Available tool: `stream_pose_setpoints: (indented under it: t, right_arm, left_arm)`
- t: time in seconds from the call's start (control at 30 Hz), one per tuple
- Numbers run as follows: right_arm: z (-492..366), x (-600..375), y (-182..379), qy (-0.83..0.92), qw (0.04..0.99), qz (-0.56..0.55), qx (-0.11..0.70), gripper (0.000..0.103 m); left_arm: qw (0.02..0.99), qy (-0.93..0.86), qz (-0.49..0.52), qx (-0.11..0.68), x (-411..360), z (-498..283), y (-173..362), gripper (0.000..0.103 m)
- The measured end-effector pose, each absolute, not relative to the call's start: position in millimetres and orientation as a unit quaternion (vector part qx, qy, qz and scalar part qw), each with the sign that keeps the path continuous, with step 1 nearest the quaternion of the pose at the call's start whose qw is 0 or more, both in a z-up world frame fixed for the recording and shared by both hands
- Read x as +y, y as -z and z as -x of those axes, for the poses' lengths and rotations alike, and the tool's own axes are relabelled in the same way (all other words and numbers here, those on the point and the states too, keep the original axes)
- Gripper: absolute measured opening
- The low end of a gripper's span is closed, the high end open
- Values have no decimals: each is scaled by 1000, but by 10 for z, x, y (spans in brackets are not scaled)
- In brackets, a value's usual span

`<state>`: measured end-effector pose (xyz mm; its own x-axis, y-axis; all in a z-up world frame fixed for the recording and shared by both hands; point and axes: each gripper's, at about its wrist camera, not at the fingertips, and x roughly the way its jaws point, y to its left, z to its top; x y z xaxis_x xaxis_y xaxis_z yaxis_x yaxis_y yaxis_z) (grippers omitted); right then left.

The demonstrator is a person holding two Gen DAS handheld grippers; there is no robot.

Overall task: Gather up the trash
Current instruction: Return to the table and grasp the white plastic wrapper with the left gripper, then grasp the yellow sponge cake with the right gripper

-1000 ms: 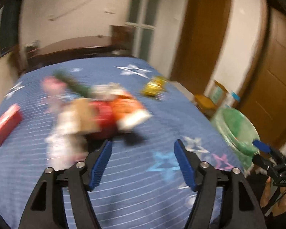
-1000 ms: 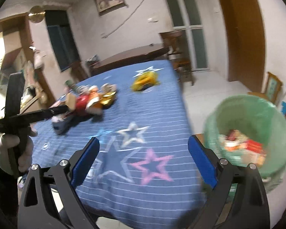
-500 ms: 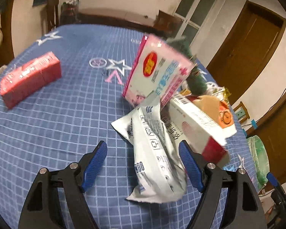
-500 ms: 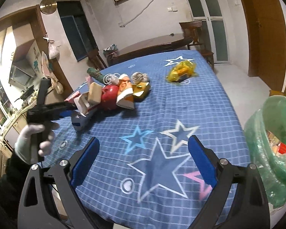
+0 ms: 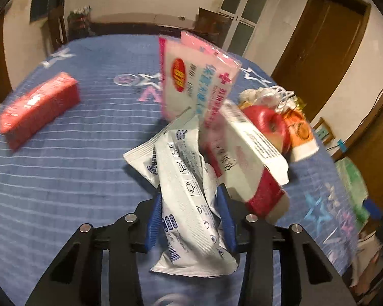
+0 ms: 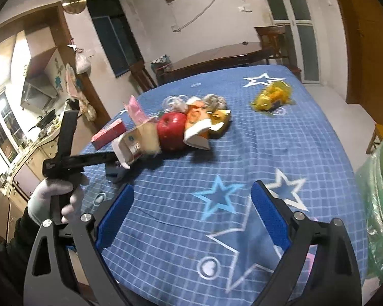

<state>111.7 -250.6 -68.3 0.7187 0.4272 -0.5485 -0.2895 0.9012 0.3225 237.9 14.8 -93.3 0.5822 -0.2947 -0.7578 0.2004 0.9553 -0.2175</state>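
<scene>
In the left wrist view, a white printed wrapper (image 5: 189,178) lies at the near end of a trash pile on the blue star-patterned cloth (image 5: 63,168). My left gripper (image 5: 189,196) is closing, and its blue pads press on the wrapper from both sides. Behind it are a pink-and-white packet (image 5: 199,81), a white-and-red box (image 5: 247,148), a red apple (image 5: 268,125) and an orange packet (image 5: 300,132). My right gripper (image 6: 192,191) hangs open over bare cloth, with nothing between its fingers. It is well short of the pile (image 6: 171,130).
A red box (image 5: 38,107) lies alone at the left. A yellow wrapper (image 6: 273,97) sits far back on the cloth. A bin lined with a green bag (image 6: 380,204) stands off the right edge. A gloved hand (image 6: 51,199) holds the left gripper.
My left gripper came in over the pile and closed around the white wrapper. The right gripper swung left, away from the bin, and stayed open.
</scene>
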Motion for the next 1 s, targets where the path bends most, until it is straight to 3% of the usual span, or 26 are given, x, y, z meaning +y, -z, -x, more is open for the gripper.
stream_pose_setpoints:
  t: [0.37, 0.53, 0.77, 1.0]
  right_arm:
    - [-1327, -1966, 835, -223, 907, -81, 347, 87]
    - [-1493, -1761, 971, -218, 901, -55, 372, 85]
    - [-1856, -1419, 1057, -204, 895, 0, 397, 80]
    - [-1993, -1274, 1203, -182, 889, 27, 420, 57]
  left_arm:
    - [889, 107, 17, 444, 760, -2045, 951, 43]
    - [884, 116, 7, 454, 713, -2071, 1009, 53]
    - [889, 107, 2, 446, 722, -2218, 1041, 60]
    - [886, 99, 13, 452, 794, -2365, 1113, 63]
